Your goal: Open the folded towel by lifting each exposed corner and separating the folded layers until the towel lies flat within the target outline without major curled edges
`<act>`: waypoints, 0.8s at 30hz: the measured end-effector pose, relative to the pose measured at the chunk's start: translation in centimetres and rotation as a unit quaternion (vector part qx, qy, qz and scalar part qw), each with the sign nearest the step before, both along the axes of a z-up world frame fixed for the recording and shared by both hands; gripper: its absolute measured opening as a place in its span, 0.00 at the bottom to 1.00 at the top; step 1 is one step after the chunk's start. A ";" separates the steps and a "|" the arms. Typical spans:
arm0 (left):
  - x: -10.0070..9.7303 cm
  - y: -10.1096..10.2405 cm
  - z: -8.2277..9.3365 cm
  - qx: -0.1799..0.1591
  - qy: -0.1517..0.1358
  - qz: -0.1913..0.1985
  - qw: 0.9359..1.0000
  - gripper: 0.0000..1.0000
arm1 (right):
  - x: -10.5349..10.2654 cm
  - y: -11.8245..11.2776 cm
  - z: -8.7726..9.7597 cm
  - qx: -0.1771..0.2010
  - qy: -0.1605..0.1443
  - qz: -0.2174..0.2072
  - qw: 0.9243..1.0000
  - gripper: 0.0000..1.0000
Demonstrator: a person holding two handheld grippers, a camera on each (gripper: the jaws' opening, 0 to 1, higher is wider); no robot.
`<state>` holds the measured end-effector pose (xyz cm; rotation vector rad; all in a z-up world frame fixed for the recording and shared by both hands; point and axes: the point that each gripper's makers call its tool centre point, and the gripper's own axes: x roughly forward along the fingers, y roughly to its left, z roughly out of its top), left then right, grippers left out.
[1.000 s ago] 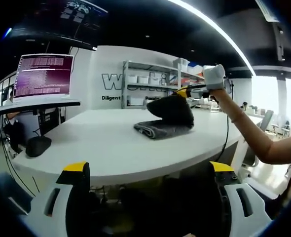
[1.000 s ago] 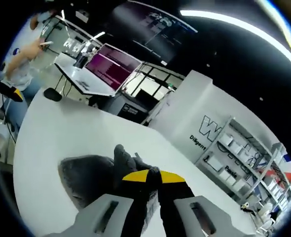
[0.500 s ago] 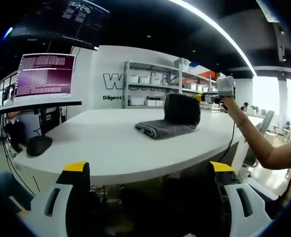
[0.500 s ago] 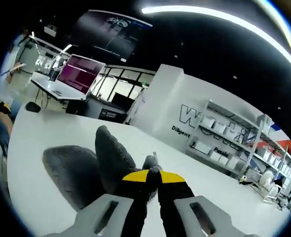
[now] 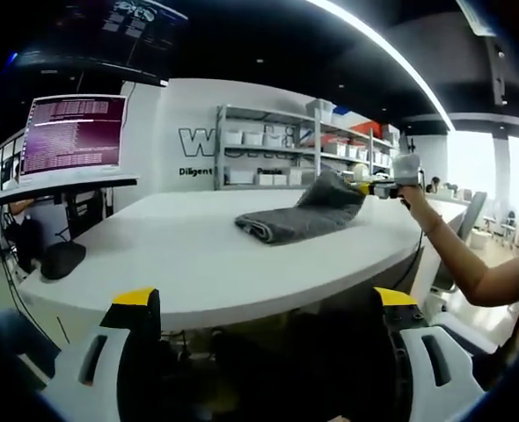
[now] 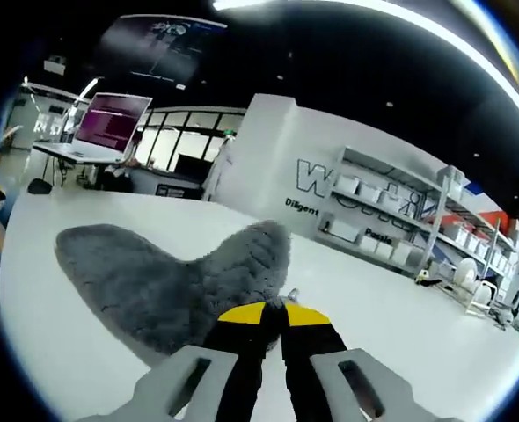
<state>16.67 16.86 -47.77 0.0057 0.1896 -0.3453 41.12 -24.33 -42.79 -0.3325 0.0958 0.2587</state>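
A dark grey towel (image 5: pixel 296 215) lies partly folded on the white table (image 5: pixel 180 264), with one layer pulled out to the right and low over the tabletop. My right gripper (image 5: pixel 371 186) is shut on that layer's corner, held by a gloved hand (image 5: pixel 406 167). In the right gripper view the towel (image 6: pixel 167 277) spreads away to the left from my shut right gripper (image 6: pixel 274 315), its pinched corner standing up just above the yellow tips. My left gripper (image 5: pixel 264 303) stands open, wide apart, below the table's near edge, far from the towel.
A black mouse-like object (image 5: pixel 63 259) sits at the table's left end. A monitor (image 5: pixel 73 134) stands on a desk behind it. Shelving (image 5: pixel 268 158) with white bins lines the back wall. The person's forearm (image 5: pixel 457 255) reaches in from the right.
My right gripper has carried the towel's top layer farther right and down, so the layer that stood up now lies stretched out low over the table. The left gripper stayed put.
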 end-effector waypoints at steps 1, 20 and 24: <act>0.0 -0.1 0.0 0.001 0.001 -0.001 1.000 0.97 | 0.0 -0.2 -0.2 0.002 0.003 -0.002 1.000 0.03; 0.0 -0.4 -0.4 0.009 0.009 -0.008 1.000 0.97 | -0.9 -1.8 -6.1 -0.042 0.086 -0.020 0.995 0.03; 0.0 -0.5 -0.5 0.007 0.012 -0.009 1.000 0.97 | -1.2 -1.9 -6.6 -0.040 0.086 -0.026 0.995 0.03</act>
